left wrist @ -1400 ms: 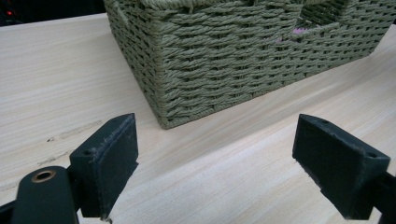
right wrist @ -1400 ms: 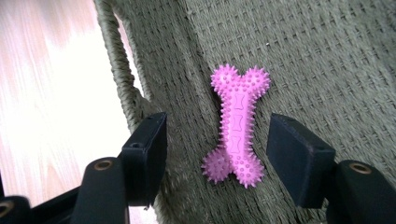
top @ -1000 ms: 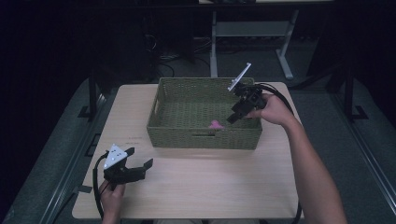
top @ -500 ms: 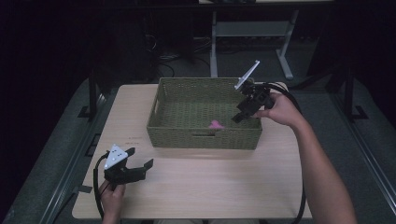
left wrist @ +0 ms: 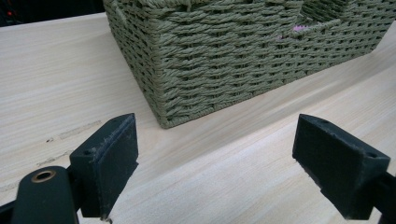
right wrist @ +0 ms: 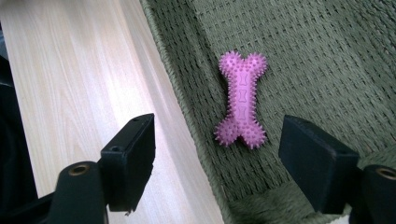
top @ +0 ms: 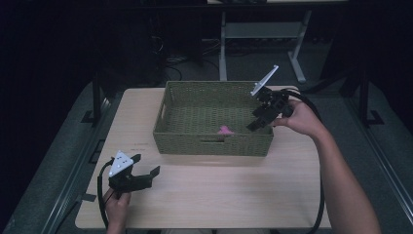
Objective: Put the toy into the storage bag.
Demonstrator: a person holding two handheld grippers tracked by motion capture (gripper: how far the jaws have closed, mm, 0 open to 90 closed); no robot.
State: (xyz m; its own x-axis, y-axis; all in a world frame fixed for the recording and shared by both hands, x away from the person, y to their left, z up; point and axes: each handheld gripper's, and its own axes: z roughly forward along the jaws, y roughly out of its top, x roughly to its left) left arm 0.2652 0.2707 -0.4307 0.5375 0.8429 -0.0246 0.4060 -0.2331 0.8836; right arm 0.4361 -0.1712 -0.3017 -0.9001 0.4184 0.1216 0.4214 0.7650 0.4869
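Across the pale wooden desk (top: 243, 185), a rectangular olive-green woven basket (top: 213, 145) sits toward the far side, its near wall carrying a slot handle. Over the basket's right end, the right gripper (top: 256, 123) hangs tilted down into the opening, gripped by the person's right hand (top: 302, 117); its jaws have just been opening and stand apart with nothing pressed between them, the woven floor showing in the gap in the right gripper view. Near the front left corner of the desk, the left gripper (top: 145, 170) rests low in the left hand (top: 117, 207), well apart from the basket, its jaws spread wide and empty, aimed at the basket's corner. On the basket floor close to the near wall lies a small pink spiked rubber bone toy (right wrist: 242, 100), flat and free of both grippers.
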